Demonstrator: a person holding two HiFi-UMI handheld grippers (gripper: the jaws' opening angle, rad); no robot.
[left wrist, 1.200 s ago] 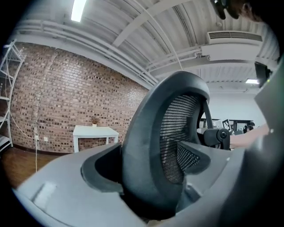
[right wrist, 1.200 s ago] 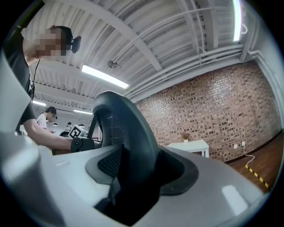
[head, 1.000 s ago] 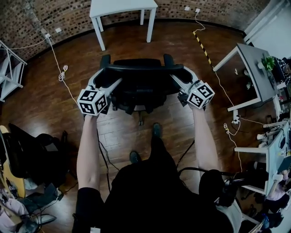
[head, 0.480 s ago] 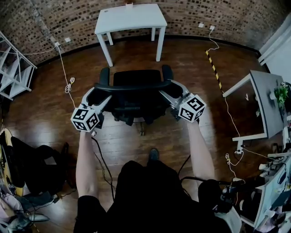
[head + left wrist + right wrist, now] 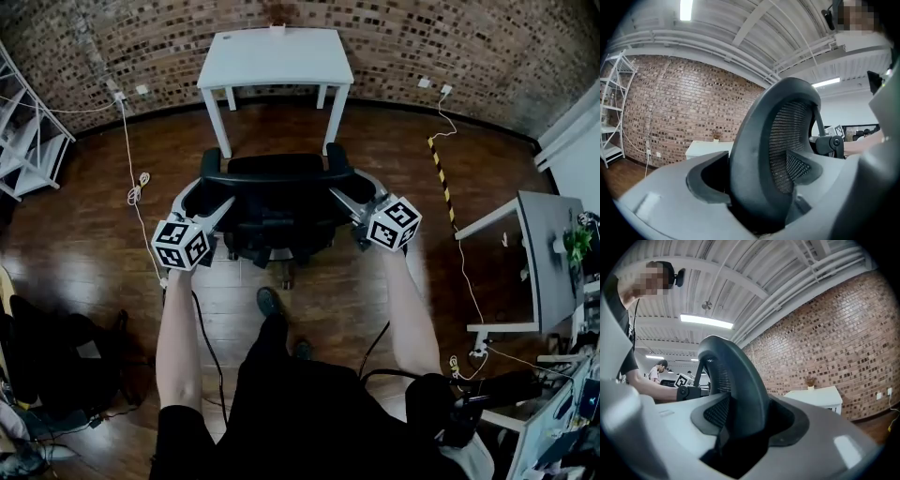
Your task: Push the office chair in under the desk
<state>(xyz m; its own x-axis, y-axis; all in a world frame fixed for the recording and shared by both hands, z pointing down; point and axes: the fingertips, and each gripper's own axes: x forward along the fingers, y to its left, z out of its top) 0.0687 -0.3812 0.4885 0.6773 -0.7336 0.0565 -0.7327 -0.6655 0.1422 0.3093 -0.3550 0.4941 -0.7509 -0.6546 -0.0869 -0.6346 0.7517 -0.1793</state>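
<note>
**A:** What is the head view giving us that the gripper views are not?

**B:** The whole layout. The office chair (image 5: 277, 202) is standing on the wooden floor (image 5: 394, 141) just in front of the white desk (image 5: 277, 56). It is facing the desk, with its armrests close to the desk's front legs. No part of it is sitting under the top yet.

**A:** And the gripper views?

**B:** They are looking along the jaws. The left gripper (image 5: 217, 190) is clamping the left edge of the backrest (image 5: 750, 154), with the rim filling the gap between its jaws. The right gripper (image 5: 345, 186) is clamping the right edge the same way. These views are also showing the backrest's mesh and the ceiling (image 5: 740, 277) with its light strips (image 5: 705, 321), which the head view is missing.

**A:** What is the room looking like?

**B:** A brick wall (image 5: 422, 37) is running behind the desk. A white cable (image 5: 137, 185) is trailing over the floor on the left, and striped tape (image 5: 441, 173) is lying on the right.

**A:** How much room is there for moving?

**B:** Open floor is stretching out on both sides of the chair. A white shelf (image 5: 19, 141) is standing well off to the left and a grey desk (image 5: 548, 253) well off to the right. The cable is passing near the chair's left side. The person's shoes (image 5: 269, 301) are standing right behind the chair's base.
</note>
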